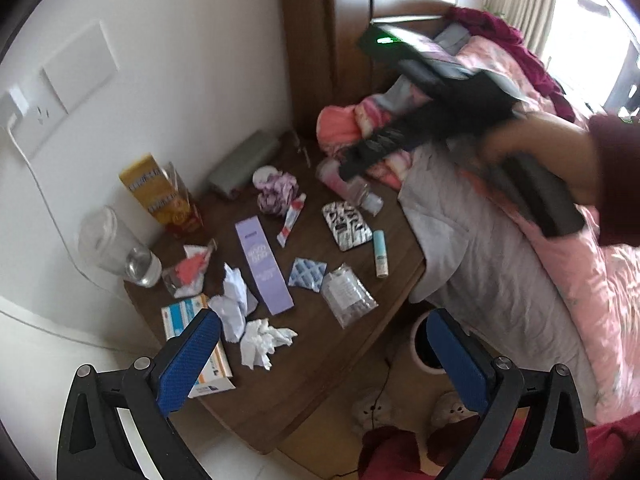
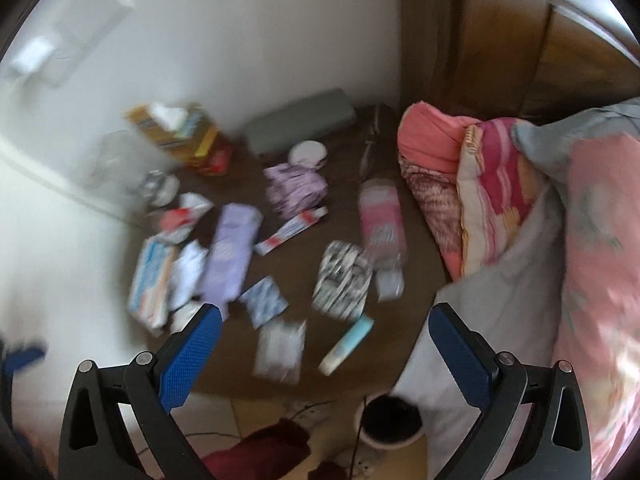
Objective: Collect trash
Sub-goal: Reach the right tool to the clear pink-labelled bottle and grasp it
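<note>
Fingers of both grippers spread wide and empty, angled down over the littered bedside table [image 1: 280, 392], crumpled tissue [image 1: 264, 342] nearest.

Left tool [image 1: 324, 340]: two flat blue pads [image 1: 188, 360] with a fine dotted grip texture, each on black angular linkage arms, round silver screws [image 1: 142, 363] shining at the pivots, triangular cut-outs in the outer brackets. Right tool [image 2: 325, 340]: same build, blue dimpled fingers [image 2: 460, 356], black frames, silver screw heads. In the left wrist view the right tool's body [image 1: 448, 112] shows blurred, black and boxy, with a small green light [image 1: 386, 40] on top. A hand [image 1: 532, 140] is on it, wearing a dark red sleeve [image 1: 618, 176].
</note>
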Tool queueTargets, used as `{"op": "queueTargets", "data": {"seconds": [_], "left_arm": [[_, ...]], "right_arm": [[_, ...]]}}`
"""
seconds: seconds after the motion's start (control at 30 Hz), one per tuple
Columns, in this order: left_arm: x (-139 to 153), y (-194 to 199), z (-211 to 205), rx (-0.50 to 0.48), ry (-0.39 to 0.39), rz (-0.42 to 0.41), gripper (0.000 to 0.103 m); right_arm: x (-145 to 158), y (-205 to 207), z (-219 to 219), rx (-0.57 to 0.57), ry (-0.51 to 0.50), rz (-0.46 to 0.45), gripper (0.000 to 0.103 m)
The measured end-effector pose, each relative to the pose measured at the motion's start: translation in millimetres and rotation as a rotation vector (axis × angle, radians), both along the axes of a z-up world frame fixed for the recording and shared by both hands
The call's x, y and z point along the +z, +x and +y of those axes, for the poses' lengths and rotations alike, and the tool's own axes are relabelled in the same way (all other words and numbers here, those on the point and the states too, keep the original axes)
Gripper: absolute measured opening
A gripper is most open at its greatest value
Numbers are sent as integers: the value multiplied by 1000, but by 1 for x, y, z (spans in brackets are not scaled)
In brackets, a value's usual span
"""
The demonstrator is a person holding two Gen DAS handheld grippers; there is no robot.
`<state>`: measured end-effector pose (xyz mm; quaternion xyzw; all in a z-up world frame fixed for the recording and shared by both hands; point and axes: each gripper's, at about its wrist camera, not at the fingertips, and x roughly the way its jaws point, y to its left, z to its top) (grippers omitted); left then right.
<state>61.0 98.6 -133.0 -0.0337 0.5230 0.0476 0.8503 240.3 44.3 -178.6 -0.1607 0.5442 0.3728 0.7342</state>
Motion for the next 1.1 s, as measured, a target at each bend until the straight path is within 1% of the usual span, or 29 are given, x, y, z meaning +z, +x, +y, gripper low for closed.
{"op": "queueTargets", "data": {"seconds": [0.13, 0.2, 0.23, 0.3, 0.37, 0.4, 0.67, 0.8, 0.83, 0.87, 0.9, 1.0, 1.03, 1.1], "left_arm": [[-12, 6, 2, 7, -15, 11, 103], [-18, 8, 2, 6, -22, 12, 103], [-20, 9, 3, 6, -25, 17, 103], [-25, 11, 4, 9, -31, 22, 103], [-29, 12, 5, 16, -41, 27, 103], [-30, 12, 6, 19, -47, 29, 103], [-43, 14, 8, 33, -61, 43, 103], [-46, 12, 5, 25, -67, 51, 103], [-46, 12, 4, 21, -67, 50, 103], [-47, 12, 2, 18, -67, 50, 103], [-48, 12, 1, 16, -69, 50, 103], [-49, 12, -3, 9, -72, 53, 103], [-48, 12, -4, 7, -72, 51, 103], [-47, 12, -7, 2, -73, 43, 103]], "right_arm": [[-44, 41, 28, -27, -75, 48, 102], [-64, 54, 37, -44, -114, 57, 102], [-70, 57, 40, -49, -124, 58, 101], [-85, 66, 45, -61, -145, 72, 98], [-96, 74, 51, -68, -159, 81, 91], [-102, 78, 53, -76, -172, 88, 91], [-130, 92, 67, -95, -213, 123, 84], [-134, 87, 78, -75, -248, 67, 83], [-135, 84, 82, -60, -267, 50, 79], [-135, 81, 86, -59, -259, 42, 72], [-136, 78, 88, -62, -258, 40, 69], [-134, 70, 94, -57, -253, 35, 50], [-133, 67, 97, -50, -255, 34, 47], [-133, 61, 100, -40, -270, 39, 47]]}}
